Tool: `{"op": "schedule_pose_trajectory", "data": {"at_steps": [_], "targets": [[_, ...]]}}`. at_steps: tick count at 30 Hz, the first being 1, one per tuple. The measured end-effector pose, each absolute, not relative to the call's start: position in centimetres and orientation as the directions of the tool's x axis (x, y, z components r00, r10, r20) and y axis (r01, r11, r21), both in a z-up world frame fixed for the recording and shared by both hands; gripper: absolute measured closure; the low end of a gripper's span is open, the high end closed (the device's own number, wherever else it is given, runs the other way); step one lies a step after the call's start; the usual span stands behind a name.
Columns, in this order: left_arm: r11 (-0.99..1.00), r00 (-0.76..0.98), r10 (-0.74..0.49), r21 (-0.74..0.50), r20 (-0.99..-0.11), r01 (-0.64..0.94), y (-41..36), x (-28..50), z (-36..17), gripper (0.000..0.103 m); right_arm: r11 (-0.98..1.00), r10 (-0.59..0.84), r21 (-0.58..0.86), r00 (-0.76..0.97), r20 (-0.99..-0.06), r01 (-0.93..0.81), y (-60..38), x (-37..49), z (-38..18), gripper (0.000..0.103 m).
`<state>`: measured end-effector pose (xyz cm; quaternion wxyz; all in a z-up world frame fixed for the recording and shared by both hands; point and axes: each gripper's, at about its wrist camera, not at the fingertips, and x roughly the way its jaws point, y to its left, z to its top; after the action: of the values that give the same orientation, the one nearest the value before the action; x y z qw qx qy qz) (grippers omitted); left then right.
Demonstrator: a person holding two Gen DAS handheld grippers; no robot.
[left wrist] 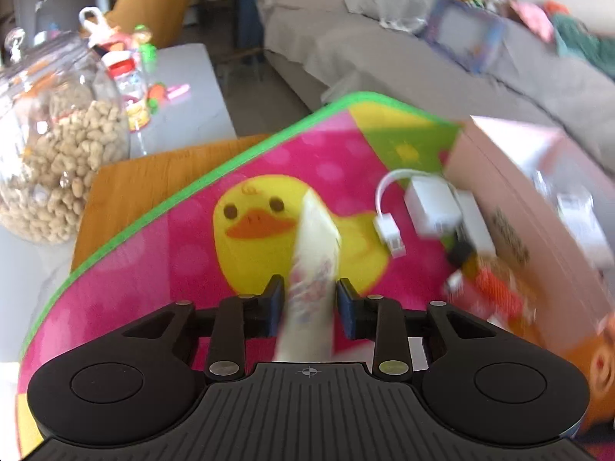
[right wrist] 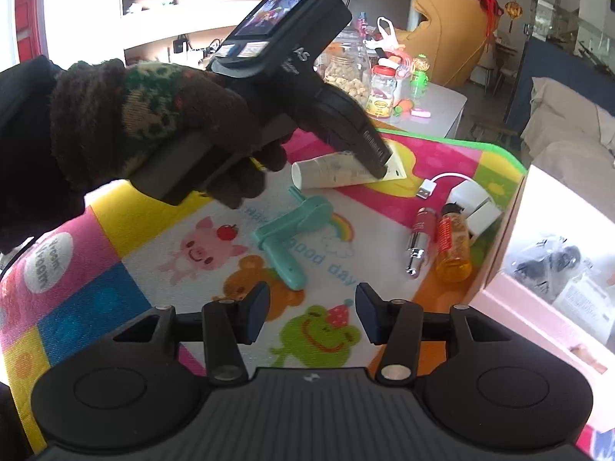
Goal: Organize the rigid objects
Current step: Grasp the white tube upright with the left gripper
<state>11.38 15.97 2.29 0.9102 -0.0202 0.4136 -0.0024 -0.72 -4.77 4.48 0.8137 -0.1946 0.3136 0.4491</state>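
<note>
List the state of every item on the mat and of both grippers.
cream tube, lying flat
left gripper, open, straddling the cream tube
right gripper, open, empty
teal tool, lying flat
orange bottle, on its side, capped
red-and-silver stick, lying flat
white charger, cable attached, unplugged

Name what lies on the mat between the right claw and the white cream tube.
The teal plastic tool lies between the right claw and the white cream tube, on the printed mat; the right wrist view shows it.
</note>
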Motion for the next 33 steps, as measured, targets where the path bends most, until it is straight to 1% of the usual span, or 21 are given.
{"op": "schedule_pose_trajectory", "data": {"at_steps": [3,10,13,15,18,20,23,25,27,30,33], "targets": [[1.0,0.653,-0.023,-0.019,-0.757,0.013,15.9,10.2,2.2,0.07,0.528,0.616,-0.018,0.397,-0.68,-0.849,-4.5,-0.5,4.2,0.054],[0.993,0.655,-0.074,-0.118,-0.752,-0.023,17.3,9.3,2.1,0.071,0.56,0.605,0.007,0.404,-0.687,-0.828,-2.4,0.8,3.1,0.054],[0.987,0.659,-0.1,-0.156,-0.746,-0.026,17.9,8.9,2.0,0.071,0.576,0.585,-0.032,0.44,-0.682,-0.816,-2.3,0.7,2.9,0.054],[0.984,0.659,-0.114,-0.176,-0.744,-0.027,18.0,8.6,2.1,0.071,0.596,0.554,-0.084,0.485,-0.677,-0.798,-2.4,0.7,2.7,0.054],[0.987,0.67,-0.114,-0.163,-0.734,-0.011,17.6,7.9,2.0,0.071,0.623,0.505,-0.174,0.562,-0.656,-0.763,-2.6,0.3,2.4,0.054],[0.987,0.682,-0.11,-0.161,-0.723,-0.012,17.4,7.5,1.9,0.071,0.612,0.534,-0.139,0.537,-0.653,-0.779,-3.0,0.3,2.7,0.054],[0.98,0.69,-0.125,-0.199,-0.713,-0.028,17.6,7.0,1.9,0.071,0.589,0.595,-0.064,0.486,-0.64,-0.805,-3.4,-0.1,3.5,0.053],[0.973,0.692,-0.141,-0.226,-0.708,-0.034,17.9,6.6,1.9,0.071,0.576,0.624,-0.054,0.482,-0.615,-0.816,-3.1,-0.4,4.1,0.048],[0.968,0.691,-0.153,-0.246,-0.706,-0.037,18.1,6.3,1.9,0.071,0.572,0.635,-0.052,0.482,-0.603,-0.819,-2.3,-0.4,4.4,0.046],[0.963,0.693,-0.164,-0.265,-0.702,-0.04,18.4,5.9,2.0,0.071,0.56,0.644,-0.032,0.46,-0.612,-0.828,-0.1,0.6,4.1,0.046],[0.964,0.692,-0.167,-0.265,-0.702,-0.036,18.4,5.2,1.9,0.071,0.574,0.624,0.012,0.428,-0.654,-0.819,1.6,2.0,3.0,0.047]]}}
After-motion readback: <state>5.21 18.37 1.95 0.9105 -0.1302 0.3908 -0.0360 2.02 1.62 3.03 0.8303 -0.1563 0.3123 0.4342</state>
